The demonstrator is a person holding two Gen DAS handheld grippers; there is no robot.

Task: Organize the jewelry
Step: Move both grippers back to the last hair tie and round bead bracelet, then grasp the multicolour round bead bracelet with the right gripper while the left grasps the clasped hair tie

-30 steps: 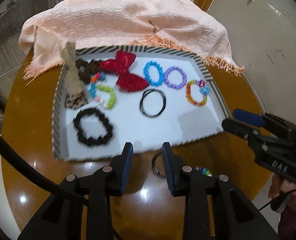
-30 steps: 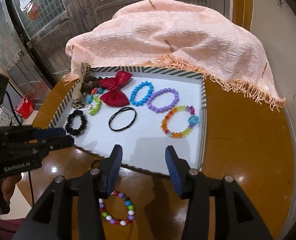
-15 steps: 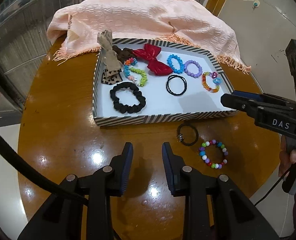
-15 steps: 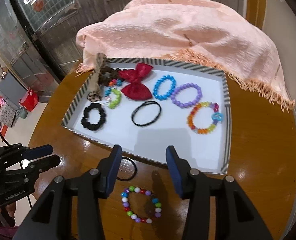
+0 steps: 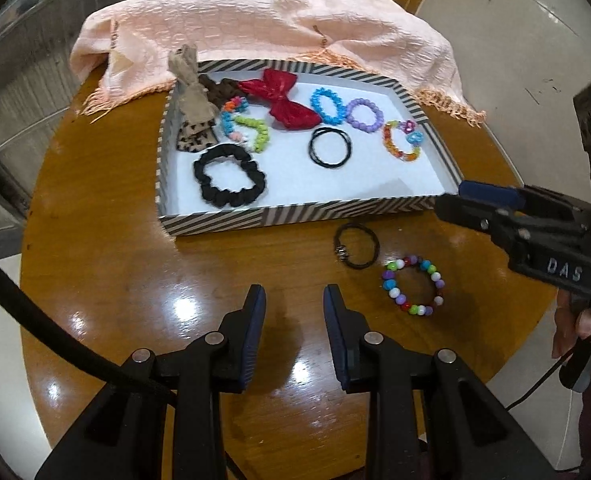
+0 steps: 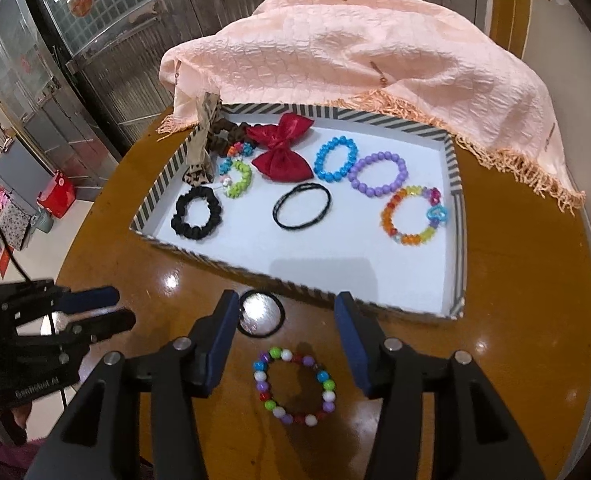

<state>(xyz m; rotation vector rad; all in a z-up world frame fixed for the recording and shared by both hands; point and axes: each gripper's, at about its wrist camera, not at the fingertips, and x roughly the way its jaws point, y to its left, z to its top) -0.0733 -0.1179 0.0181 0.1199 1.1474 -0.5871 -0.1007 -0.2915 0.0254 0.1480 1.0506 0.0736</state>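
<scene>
Glossy round brown wooden surface point(image 5: 95, 280) fills both of my views, with a rumpled peach fringed cloth point(image 5: 263, 20) heaped over its far side. Against the cloth's fringe sits a shallow rectangular tray with black-and-white striped walls and a white floor point(image 5: 295, 214). Inside it I see a red satin bow point(image 6: 281, 148), a black fabric scrunchie point(image 6: 196, 212), a thin black elastic hair loop point(image 6: 302, 205), a purple bead bracelet point(image 6: 378, 174), a blue bead bracelet point(image 6: 334, 159), an orange-and-yellow translucent bead bracelet with a blue heart charm point(image 6: 414, 215) and a green bead bracelet point(image 6: 239, 180), all lying flat and mostly apart. A beige fabric tie with a leopard-print end point(image 5: 193, 100) leans at the tray's far left corner over a brown scrunchie point(image 5: 221, 90).

Outside the tray, on the bare wood just before its near wall, lie a multicoloured round-bead bracelet point(image 6: 294, 386) and a black elastic hair tie with a small metal charm point(image 5: 356, 245), close to each other but not touching.

My right hand-held gripper point(image 6: 287, 344) hangs released, fingers wide, above the bead bracelet and hair tie, holding nothing. My left hand-held gripper point(image 5: 293, 332) is also released and empty, over bare wood to the left of those two pieces.
</scene>
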